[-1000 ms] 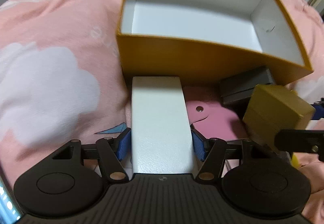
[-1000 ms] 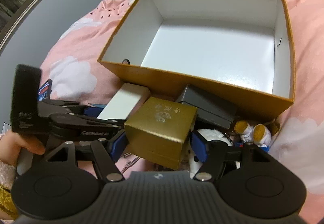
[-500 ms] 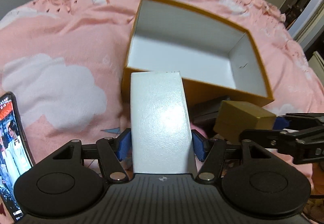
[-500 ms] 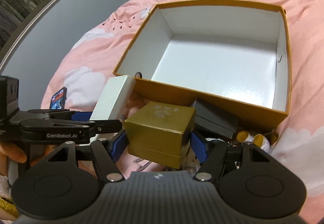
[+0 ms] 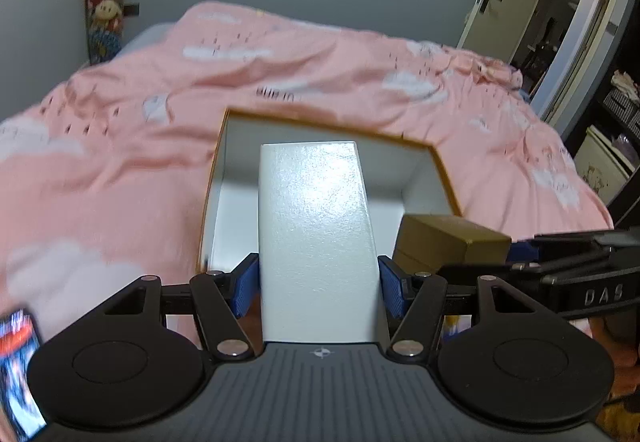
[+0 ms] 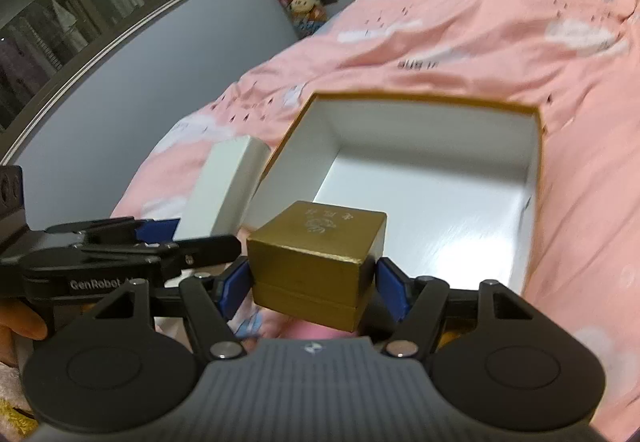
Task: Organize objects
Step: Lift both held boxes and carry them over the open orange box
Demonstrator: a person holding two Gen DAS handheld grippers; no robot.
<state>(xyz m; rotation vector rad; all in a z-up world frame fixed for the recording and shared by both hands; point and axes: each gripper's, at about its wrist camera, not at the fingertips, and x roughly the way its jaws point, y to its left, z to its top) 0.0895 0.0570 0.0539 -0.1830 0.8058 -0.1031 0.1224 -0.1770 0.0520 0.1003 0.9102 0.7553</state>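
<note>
Left wrist view
Left gripper (image 5: pixel 319 282): blue pads pressed on both long sides of the white rectangular box (image 5: pixel 316 234), jaws fairly wide to span it.
White box position: held in the air, far end over the open orange-rimmed storage box (image 5: pixel 444 178), probably to be lowered in.
Neighbour: gold box (image 5: pixel 448 238) just to the right.
Surface: pink cloud-print duvet (image 5: pixel 120 170).

Right wrist view
Right gripper (image 6: pixel 312 282): pads clamped on opposite sides of the gold lidded box (image 6: pixel 316 254), jaws moderately wide.
Gold box position: aloft before the storage box's (image 6: pixel 538 146) near edge, white interior apparently empty.
Grip reason: the low side hold likely keeps the lid seated.
Left side: white box (image 6: pixel 224 182) beside the storage box's left wall.
</note>
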